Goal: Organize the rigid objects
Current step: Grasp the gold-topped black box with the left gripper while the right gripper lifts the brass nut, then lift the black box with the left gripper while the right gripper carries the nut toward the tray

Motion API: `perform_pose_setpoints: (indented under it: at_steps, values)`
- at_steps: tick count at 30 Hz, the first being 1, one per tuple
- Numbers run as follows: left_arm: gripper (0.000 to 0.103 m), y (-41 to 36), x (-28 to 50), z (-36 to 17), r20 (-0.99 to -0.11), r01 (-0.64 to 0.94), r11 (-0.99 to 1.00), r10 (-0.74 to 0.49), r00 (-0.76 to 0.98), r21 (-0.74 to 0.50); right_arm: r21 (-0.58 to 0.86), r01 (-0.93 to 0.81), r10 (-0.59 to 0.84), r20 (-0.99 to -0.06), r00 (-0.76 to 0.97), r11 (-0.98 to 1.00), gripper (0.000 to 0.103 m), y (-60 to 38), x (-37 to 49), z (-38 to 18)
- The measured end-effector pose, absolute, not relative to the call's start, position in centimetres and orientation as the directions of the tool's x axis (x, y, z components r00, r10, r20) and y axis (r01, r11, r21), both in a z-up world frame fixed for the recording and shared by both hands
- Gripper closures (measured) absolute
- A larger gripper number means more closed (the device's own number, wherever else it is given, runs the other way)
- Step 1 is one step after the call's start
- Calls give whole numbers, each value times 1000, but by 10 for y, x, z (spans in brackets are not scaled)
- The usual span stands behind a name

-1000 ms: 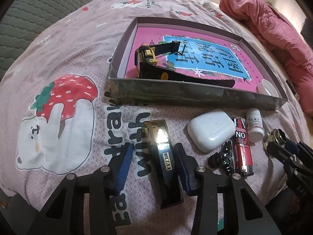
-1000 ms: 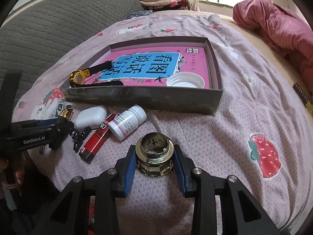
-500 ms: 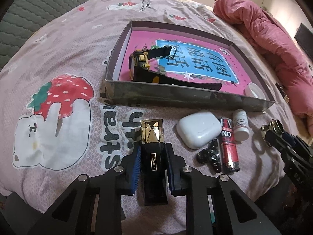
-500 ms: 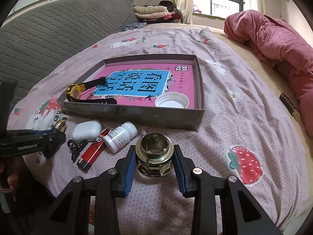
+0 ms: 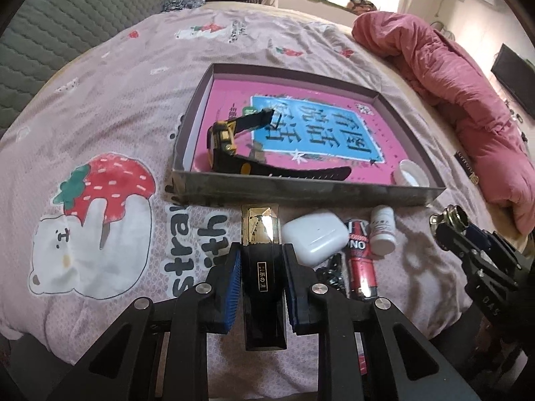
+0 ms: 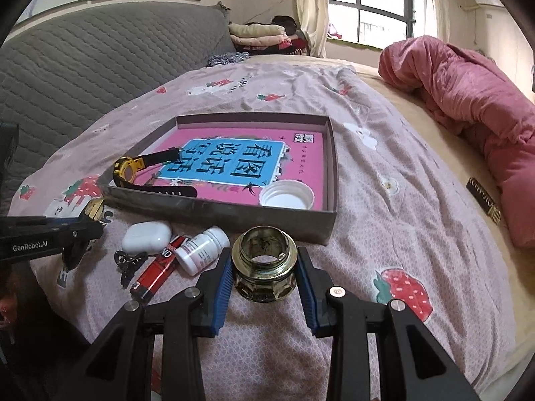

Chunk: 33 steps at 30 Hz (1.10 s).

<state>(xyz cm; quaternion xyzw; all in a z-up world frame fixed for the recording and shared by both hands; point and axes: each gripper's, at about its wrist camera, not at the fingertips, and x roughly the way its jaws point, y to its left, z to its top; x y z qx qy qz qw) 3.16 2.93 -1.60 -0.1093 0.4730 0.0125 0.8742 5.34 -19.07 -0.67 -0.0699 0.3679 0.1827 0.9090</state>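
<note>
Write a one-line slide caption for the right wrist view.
Right gripper shut on a brass threaded fitting above the bedspread, near a shallow box holding a wristwatch.

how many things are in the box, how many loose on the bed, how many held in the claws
In the box: 3 (book, watch, white lid)
Loose on the bed: 4 (earbud case, pill bottle, lighter, black clip)
Held in claws: 2 (black and gold case, brass fitting)
Total: 9
</note>
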Motion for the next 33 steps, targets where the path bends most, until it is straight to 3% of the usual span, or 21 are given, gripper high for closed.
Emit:
perform_pose_setpoints:
  at_steps: [33]
  values:
    - [80, 28, 36, 13, -754, -84, 983, -70, 654, -164, 7, -412, 329, -616, 716, 911, 67, -180, 57, 20]
